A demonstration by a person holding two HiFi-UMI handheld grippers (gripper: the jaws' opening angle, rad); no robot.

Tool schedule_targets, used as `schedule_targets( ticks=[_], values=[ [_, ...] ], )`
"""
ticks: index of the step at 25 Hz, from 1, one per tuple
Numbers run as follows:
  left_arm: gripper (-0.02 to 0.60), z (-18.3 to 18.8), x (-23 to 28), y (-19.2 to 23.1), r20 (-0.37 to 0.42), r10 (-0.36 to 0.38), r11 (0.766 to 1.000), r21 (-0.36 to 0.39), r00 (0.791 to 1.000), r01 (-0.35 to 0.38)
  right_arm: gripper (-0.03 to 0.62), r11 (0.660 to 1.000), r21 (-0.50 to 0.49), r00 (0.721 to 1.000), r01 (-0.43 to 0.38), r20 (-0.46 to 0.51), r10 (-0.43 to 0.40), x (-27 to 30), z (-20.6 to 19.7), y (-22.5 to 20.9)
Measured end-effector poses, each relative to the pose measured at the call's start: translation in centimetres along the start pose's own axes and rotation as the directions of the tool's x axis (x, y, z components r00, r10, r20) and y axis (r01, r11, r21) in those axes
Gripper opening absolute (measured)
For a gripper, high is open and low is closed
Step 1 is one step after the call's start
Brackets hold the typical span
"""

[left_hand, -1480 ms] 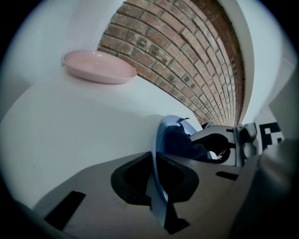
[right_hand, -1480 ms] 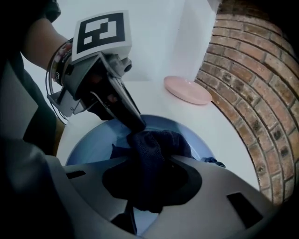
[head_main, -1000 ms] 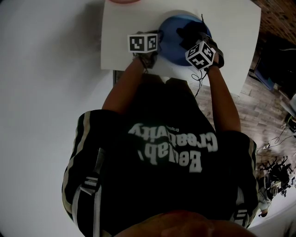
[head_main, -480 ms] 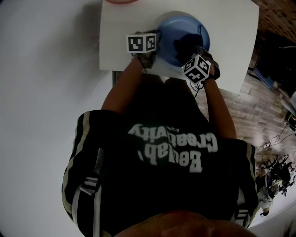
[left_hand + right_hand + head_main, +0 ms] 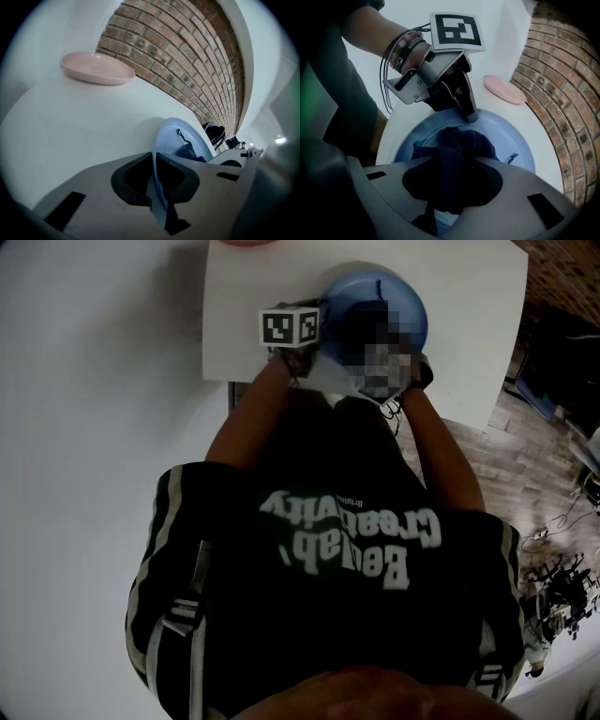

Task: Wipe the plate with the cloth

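A blue plate (image 5: 394, 289) lies on the white table (image 5: 459, 306), tipped a little by my left gripper (image 5: 157, 187), which is shut on its rim. The right gripper view shows that left gripper (image 5: 467, 111) clamped on the plate's (image 5: 508, 136) far edge. My right gripper (image 5: 450, 187) is shut on a bunched dark blue cloth (image 5: 459, 145), which presses on the plate's inside. From the left gripper view the cloth (image 5: 187, 153) shows as a dark lump in the plate (image 5: 176, 133). In the head view a blurred patch covers the right gripper.
A pink plate (image 5: 98, 69) sits farther back on the table, also visible in the right gripper view as the pink plate (image 5: 504, 89). A brick wall (image 5: 187, 61) runs behind the table. The table's near edge (image 5: 281, 382) is close to the person's body.
My right gripper has slid with the cloth across the plate, leftward and toward the near rim in the head view. The left gripper has stayed put on the rim.
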State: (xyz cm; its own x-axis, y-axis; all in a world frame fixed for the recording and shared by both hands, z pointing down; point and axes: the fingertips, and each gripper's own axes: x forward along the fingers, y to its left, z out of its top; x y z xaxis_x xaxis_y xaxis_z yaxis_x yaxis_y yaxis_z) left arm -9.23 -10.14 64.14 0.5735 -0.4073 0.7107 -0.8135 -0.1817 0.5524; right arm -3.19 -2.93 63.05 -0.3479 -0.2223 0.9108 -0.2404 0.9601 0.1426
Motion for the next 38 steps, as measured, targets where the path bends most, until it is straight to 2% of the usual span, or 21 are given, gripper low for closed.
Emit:
schedule_targets(
  ticks=[4, 12, 21, 29, 38],
  values=[
    [0.015, 0.2, -0.2, 0.2, 0.001, -0.006, 1.000, 0.013, 1.000, 0.006, 0.092, 0.998, -0.051, 0.999, 0.047, 0.005, -0.046, 1.0, 1.6, -1.4],
    [0.015, 0.0, -0.2, 0.2, 0.022, -0.013, 1.000, -0.007, 1.000, 0.013, 0.094, 0.994, -0.009, 0.994, 0.112, -0.002, -0.112, 1.7, 1.9, -5.3],
    [0.015, 0.2, -0.4, 0.3, 0.031, -0.005, 1.000, -0.005, 1.000, 0.005, 0.092, 0.973, 0.105, 0.978, 0.203, -0.071, -0.197, 0.2, -2.3, -9.4],
    [0.017, 0.2, -0.4, 0.4, 0.042, 0.013, 1.000, 0.009, 0.999, -0.013, 0.091, 0.981, 0.095, 0.975, 0.166, -0.163, -0.149, -2.0, -6.8, -7.8],
    [0.017, 0.5, -0.3, 0.2, 0.055, 0.035, 0.999, 0.030, 0.998, -0.037, 0.091, 0.997, 0.014, 0.981, 0.075, -0.181, -0.071, -2.9, -6.8, -1.9]
  ],
)
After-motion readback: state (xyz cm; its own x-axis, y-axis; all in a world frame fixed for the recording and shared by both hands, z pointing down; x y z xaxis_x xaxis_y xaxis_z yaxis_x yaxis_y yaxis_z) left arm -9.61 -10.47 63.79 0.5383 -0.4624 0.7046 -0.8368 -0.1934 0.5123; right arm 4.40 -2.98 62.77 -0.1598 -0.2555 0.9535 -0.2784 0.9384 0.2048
